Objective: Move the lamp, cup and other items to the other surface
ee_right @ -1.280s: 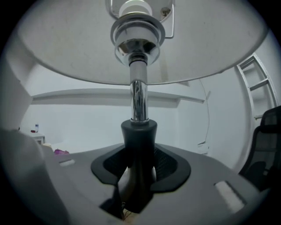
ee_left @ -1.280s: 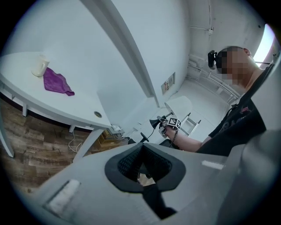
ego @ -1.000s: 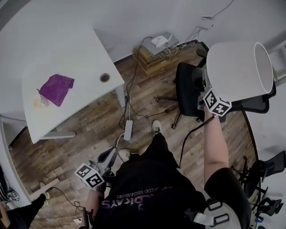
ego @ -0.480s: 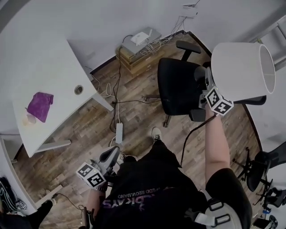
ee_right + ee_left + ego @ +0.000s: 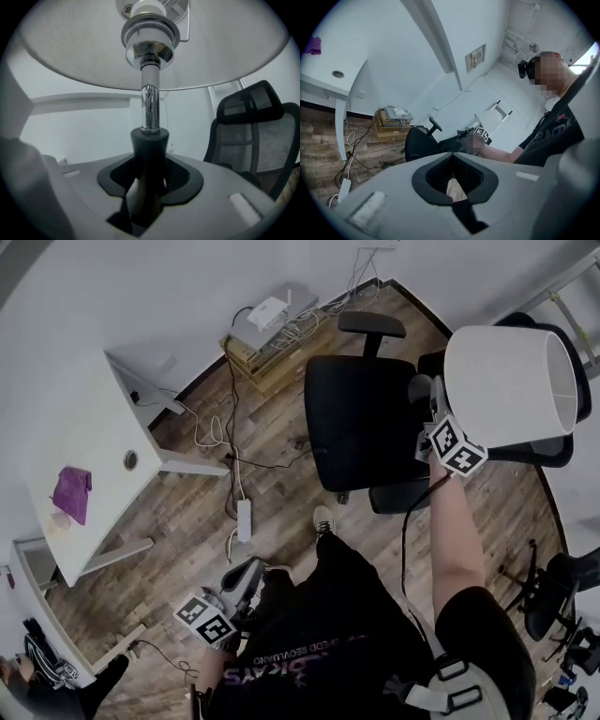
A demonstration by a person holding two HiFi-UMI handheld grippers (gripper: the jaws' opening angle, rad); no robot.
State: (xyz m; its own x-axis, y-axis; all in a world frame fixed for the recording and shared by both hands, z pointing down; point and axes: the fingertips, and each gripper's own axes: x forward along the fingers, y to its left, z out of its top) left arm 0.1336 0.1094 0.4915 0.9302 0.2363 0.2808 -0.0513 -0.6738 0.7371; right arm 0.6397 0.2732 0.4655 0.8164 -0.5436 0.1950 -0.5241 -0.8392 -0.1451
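A lamp with a white drum shade (image 5: 506, 385) lies tilted in the air above a black office chair (image 5: 361, 432). My right gripper (image 5: 433, 404) is shut on its stem. In the right gripper view the dark lower sleeve of the lamp (image 5: 149, 150) sits between the jaws of that gripper (image 5: 147, 183), with the chrome rod (image 5: 150, 105) rising to the shade (image 5: 70, 42). My left gripper (image 5: 251, 570) hangs low by the person's hip, shut and holding nothing (image 5: 454, 187). A purple cloth (image 5: 71, 493) and a small pale thing (image 5: 58, 521) lie on the white table (image 5: 94, 427) at far left.
Cables and a power strip (image 5: 244, 519) run over the wooden floor between table and chair. A stack of boxes with a white device (image 5: 272, 329) stands by the wall. A second dark chair (image 5: 562, 587) is at lower right. The left gripper view shows the table (image 5: 328, 61).
The head view has swung: the table has slid left and shrunk, and the black chair has come under the lamp. The right gripper still holds the lamp; the left gripper stays low.
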